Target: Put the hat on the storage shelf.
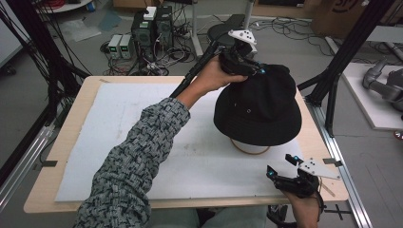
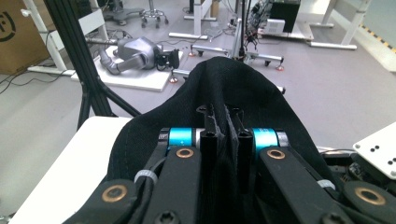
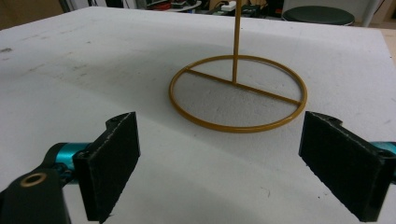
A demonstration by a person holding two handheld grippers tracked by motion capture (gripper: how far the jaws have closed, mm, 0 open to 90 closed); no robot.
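A black bucket hat [image 1: 259,107] sits on top of a gold wire stand whose ring base [image 1: 250,147] rests on the white mat. My left gripper [image 1: 247,66] is at the hat's crown, far left side, shut on a pinched fold of the black fabric [image 2: 224,93]. In the left gripper view the jaws stand close together with cloth between them. My right gripper [image 1: 283,166] rests near the table's front right corner, open and holding nothing. The right gripper view looks between the two pads [image 3: 114,158] at the stand's ring and upright rod [image 3: 236,42].
The white mat [image 1: 142,137] covers most of the wooden table [image 1: 71,128]. A black frame post [image 1: 337,61] rises at the right edge. Beyond the table lie cables, power supplies [image 1: 152,28] and a round stool [image 1: 221,31] on the floor.
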